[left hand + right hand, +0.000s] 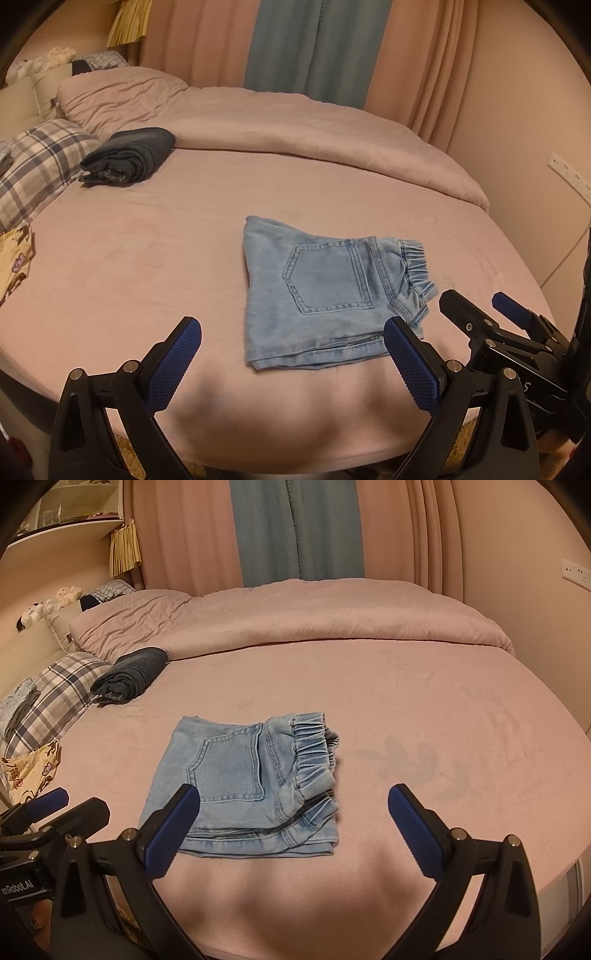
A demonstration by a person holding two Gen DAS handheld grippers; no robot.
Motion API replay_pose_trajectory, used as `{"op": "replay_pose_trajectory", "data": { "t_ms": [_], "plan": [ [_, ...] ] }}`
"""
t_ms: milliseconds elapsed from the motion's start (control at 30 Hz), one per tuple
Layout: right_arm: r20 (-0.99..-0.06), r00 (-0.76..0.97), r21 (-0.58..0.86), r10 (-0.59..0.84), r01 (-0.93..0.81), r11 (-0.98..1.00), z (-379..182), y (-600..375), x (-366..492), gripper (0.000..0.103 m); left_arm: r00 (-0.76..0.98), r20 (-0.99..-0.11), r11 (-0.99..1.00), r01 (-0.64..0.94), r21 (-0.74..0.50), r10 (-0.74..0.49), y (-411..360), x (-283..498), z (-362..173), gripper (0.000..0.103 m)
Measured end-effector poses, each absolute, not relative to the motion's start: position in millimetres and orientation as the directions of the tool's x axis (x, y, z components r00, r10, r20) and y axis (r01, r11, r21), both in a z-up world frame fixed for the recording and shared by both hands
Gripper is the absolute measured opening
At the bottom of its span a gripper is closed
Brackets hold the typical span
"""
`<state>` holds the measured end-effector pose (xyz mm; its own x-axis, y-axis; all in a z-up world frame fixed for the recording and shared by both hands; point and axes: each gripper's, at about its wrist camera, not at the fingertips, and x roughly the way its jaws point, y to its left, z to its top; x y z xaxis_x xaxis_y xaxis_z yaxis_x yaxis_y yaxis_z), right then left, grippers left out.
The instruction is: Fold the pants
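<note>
Left gripper (pixel 291 336) lettered "enRobot.AI" and right gripper (pixel 293 801), both spread, above folded pants (pixel 243 786).

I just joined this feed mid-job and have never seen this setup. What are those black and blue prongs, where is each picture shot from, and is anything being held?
There is no robot arm: a person holds a two-finger clamp in each hand, with a fisheye camera looking forward along its jaws. One picture comes from the left gripper, the other from the right gripper. The blue-padded prongs are the jaws. Both stand wide open and hold nothing.

On the pink bed lie the light blue jeans, folded into a compact stack with a back pocket on top. Farther back a dark folded garment rests beside a plaid pillow.
</note>
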<state>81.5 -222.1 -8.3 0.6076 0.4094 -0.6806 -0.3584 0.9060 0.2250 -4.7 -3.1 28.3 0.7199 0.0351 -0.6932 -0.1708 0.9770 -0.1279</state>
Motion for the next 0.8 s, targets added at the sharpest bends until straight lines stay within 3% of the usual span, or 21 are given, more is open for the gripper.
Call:
{"op": "replay_pose_trajectory", "data": {
  "t_ms": [800],
  "plan": [
    [-0.689, 0.605, 0.215, 0.399, -0.355, 0.910, -10.5, -215.3, 79.5, 0.103, 0.714, -0.699, 0.979, -0.168, -0.116, 0.040, -4.8, -4.4, 26.0, 0.099]
  ]
}}
